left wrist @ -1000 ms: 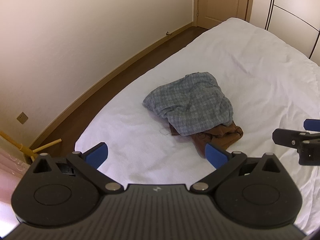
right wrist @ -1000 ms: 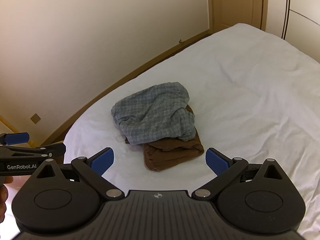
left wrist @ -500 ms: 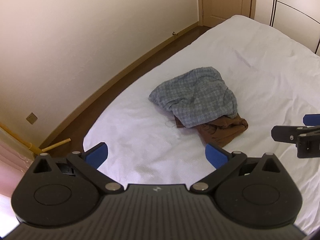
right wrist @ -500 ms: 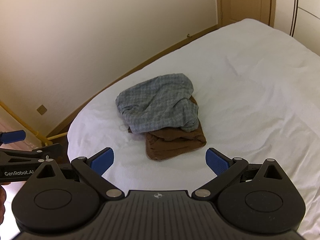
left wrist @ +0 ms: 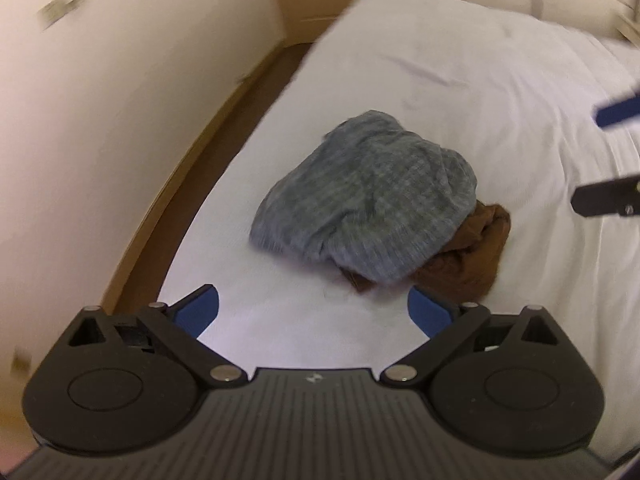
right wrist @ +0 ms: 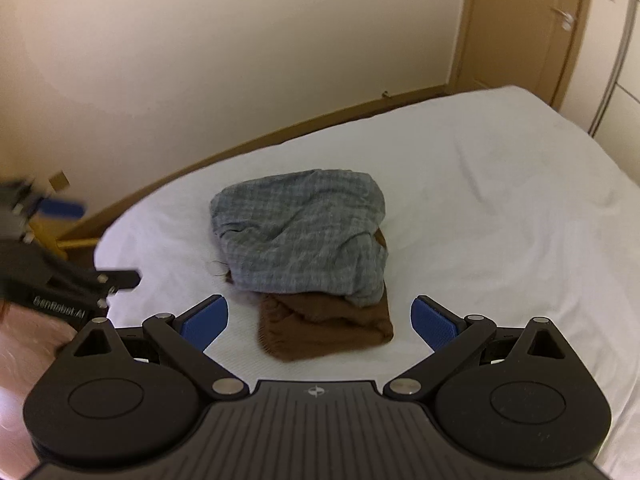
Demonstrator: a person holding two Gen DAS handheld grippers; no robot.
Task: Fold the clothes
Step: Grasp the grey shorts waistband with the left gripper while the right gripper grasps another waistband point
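In the left wrist view, the left tongs (left wrist: 313, 312) are seen over the white bed (left wrist: 500, 92), pointed downward at a small heap of clothes. The jaws stand wide but are closing slightly, and nothing is between them — only bare sheet. The grey checked garment (left wrist: 368, 196) lies crumpled on top, and a brown garment (left wrist: 464, 256) is partly covered by it, showing at the right and near side. The picture is blurred, so fine creases cannot be read. At the right edge, parts of the other tongs are visible, well apart from the heap.

In the right wrist view, the right tongs (right wrist: 319, 320) are wide apart and empty, held just before the heap. Here the brown garment (right wrist: 324, 328) sticks out toward the camera from under the grey checked garment (right wrist: 300, 232). The left tongs (right wrist: 64, 240) are seen at the left edge, beside the bed corner.

No fold is judged to be done yet: both garments are still bunched together. To be separated, spread flat and folded — all of this is left.
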